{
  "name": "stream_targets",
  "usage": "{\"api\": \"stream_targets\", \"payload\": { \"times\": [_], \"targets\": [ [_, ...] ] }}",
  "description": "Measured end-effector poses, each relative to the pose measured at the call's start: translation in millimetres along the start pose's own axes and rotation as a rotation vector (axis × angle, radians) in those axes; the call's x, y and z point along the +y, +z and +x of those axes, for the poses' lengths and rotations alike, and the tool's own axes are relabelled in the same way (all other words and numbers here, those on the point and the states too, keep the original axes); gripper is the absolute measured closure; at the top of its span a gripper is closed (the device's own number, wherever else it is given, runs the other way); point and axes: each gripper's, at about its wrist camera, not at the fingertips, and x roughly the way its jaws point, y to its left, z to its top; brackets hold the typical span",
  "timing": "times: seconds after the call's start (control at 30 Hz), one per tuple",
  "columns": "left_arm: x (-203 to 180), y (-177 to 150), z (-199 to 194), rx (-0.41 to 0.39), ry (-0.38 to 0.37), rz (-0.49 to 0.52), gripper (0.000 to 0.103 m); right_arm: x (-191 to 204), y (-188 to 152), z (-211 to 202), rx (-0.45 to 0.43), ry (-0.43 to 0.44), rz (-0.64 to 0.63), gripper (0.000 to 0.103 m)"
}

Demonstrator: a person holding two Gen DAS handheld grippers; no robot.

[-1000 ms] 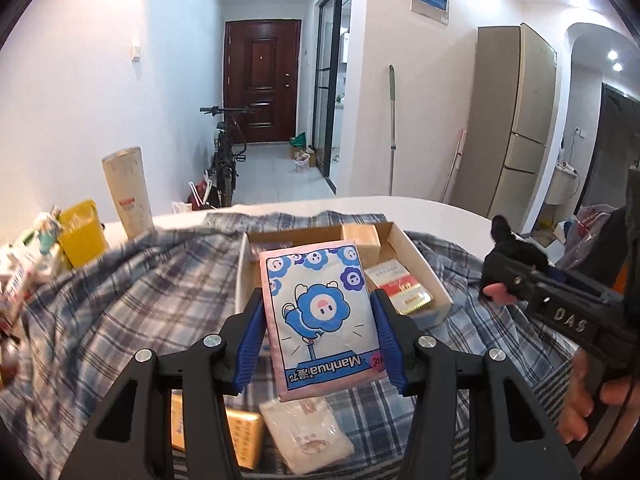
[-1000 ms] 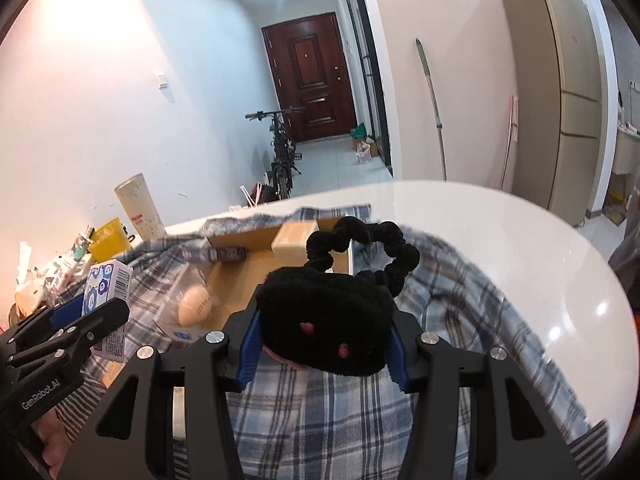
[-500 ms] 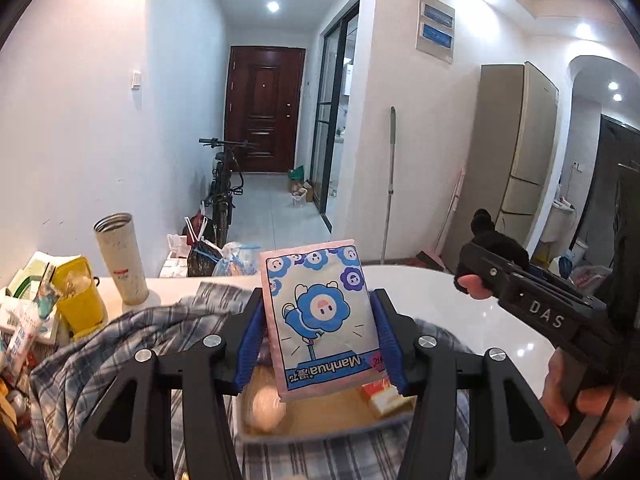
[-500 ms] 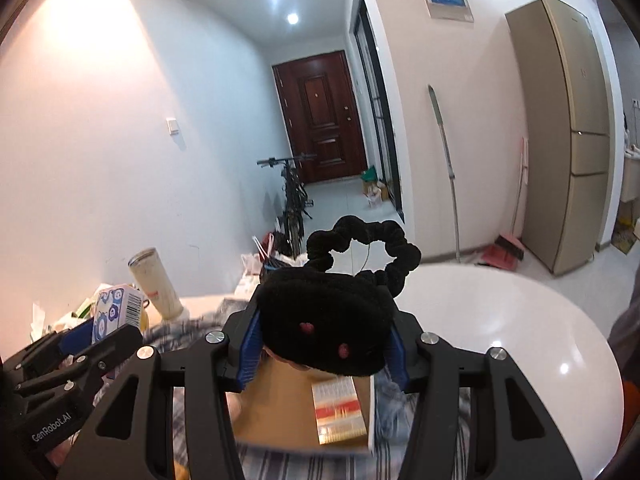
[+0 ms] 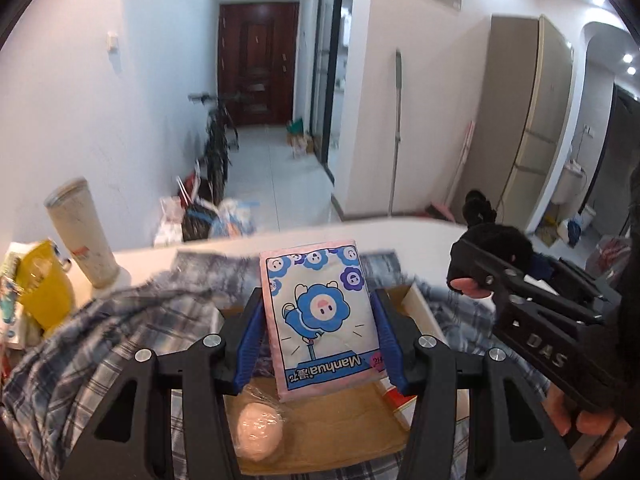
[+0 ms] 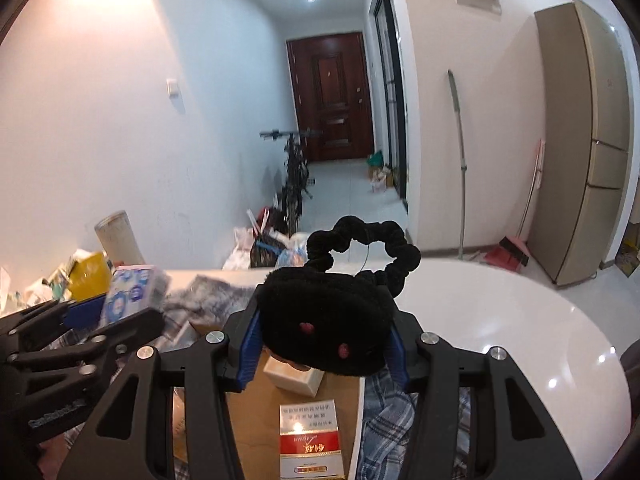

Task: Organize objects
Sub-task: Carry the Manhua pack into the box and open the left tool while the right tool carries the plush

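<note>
Perhaps glossy flat tissue pack (image 5: 320, 316) in left tool (image 5: 318, 340); fuzzy black scrunchie (image 6: 326, 320) in right tool (image 6: 322, 344).

Matte black plastic all over the left gripper (image 5: 318, 322), chunky angular arms with triangular cutouts. Blue ribbed pads (image 5: 249, 344) lining the inside of each finger. Shiny round silver screws (image 5: 211, 340) dotted along the tops, two per side. Same build on the right gripper (image 6: 322, 334): black frame, blue pads, silver screws. "DAS" in pale raised letters down its side, seen from the left wrist view. Pale lettering too on the left one's flank in the right wrist view, too blurred to read. Dark sleeve (image 5: 630, 280) at the right edge.
</note>
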Motion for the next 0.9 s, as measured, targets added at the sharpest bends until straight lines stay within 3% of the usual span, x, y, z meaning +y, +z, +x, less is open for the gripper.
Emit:
{"api": "stream_targets", "payload": {
  "times": [0.23, 0.5, 0.63, 0.77, 0.83, 0.9],
  "targets": [
    [-4, -21, 61, 0.159, -0.014, -0.009, 0.049, -9, -10, 21, 0.053, -0.014, 0.031, 0.053],
    [-4, -28, 103, 0.248, 0.005, -0.018, 0.049, -22, -11, 20, 0.038, -0.038, 0.057, 0.053],
    [-7, -32, 111, 0.253, 0.05, 0.004, 0.049, -17, -13, 26, 0.052, -0.043, 0.037, 0.053],
    [-10, -34, 113, 0.251, 0.039, 0.02, 0.049, -13, -14, 25, 0.047, -0.043, 0.023, 0.053],
    [-8, -33, 113, 0.246, 0.035, 0.007, 0.045, -13, -14, 24, 0.04, -0.046, 0.023, 0.053],
    [-6, -31, 109, 0.232, 0.022, -0.012, 0.029, -14, -12, 23, 0.035, -0.051, 0.028, 0.053]
  ]
}}
